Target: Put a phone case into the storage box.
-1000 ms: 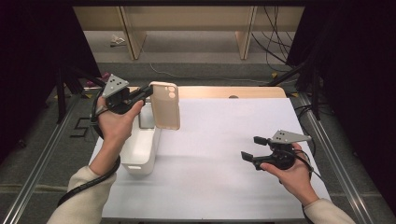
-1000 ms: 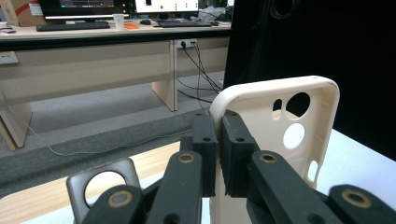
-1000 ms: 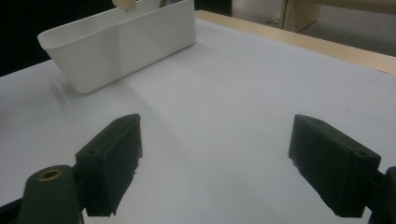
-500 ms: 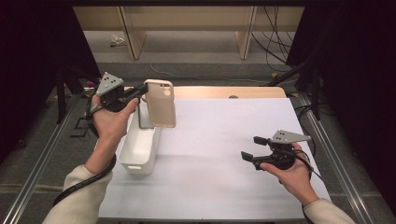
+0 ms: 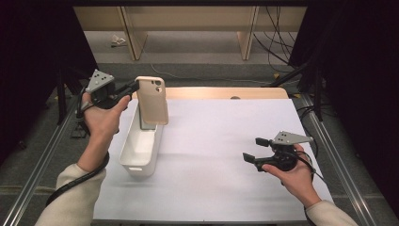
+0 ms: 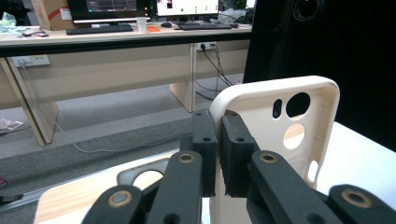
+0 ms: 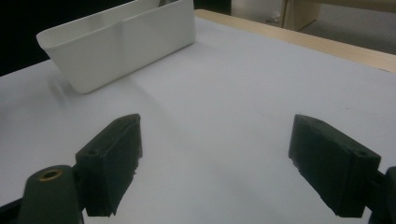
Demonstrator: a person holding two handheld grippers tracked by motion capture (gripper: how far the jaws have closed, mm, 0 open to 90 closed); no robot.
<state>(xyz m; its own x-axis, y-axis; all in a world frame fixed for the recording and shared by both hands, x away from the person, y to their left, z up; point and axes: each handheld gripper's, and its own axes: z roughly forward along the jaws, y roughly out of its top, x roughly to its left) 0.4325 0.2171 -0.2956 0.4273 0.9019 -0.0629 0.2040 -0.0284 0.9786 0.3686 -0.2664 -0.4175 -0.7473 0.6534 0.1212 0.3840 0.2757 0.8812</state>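
My left tool (image 5: 133,88) has carried the beige phone case (image 5: 152,100) a little up and toward the far end of the white bin (image 5: 139,149) over the last second. The case now hangs upright above that far end, clear of the rim, with the tool's jaws clamped on its edge; in the left gripper view the pads (image 6: 204,140) pinch the case wall (image 6: 275,135). I judge the case is being lifted out of the bin, not lowered in.

A second, grey case (image 5: 147,125) sits in the bin's far end beneath it. My right tool (image 5: 257,149) rests low over the white desk (image 5: 221,141), jaws wide apart with nothing between them.

Count: two cases, one bin, two tools.
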